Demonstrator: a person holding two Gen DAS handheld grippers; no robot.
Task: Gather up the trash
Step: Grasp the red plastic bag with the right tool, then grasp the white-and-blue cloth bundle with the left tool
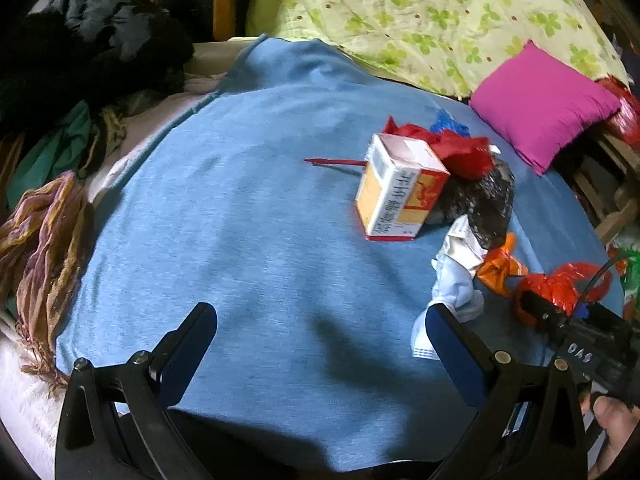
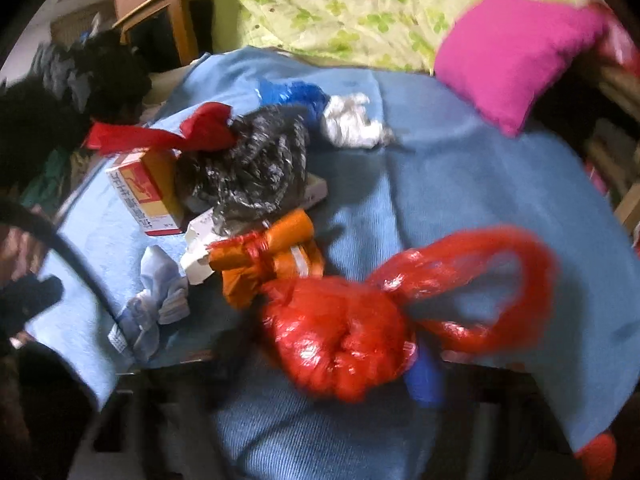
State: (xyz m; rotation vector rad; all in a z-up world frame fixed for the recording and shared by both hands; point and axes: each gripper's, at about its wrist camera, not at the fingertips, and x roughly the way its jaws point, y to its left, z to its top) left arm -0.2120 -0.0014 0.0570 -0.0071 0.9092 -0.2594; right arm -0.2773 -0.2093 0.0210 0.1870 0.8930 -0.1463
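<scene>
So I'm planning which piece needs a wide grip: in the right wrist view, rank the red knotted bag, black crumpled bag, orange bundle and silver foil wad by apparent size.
1. red knotted bag, though it lies nearest the camera, so this is unsure
2. black crumpled bag
3. orange bundle
4. silver foil wad, farthest away, so possibly larger than it appears

"DAS" on right tongs

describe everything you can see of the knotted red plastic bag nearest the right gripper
The red plastic bag is glossy, crinkled film, bunched into a stuffed ball, its handles forming a big loop to the right. It sits low over the blue blanket, beside an orange bag. The right gripper is at the bag; whether it grips is unclear through blur.
</scene>
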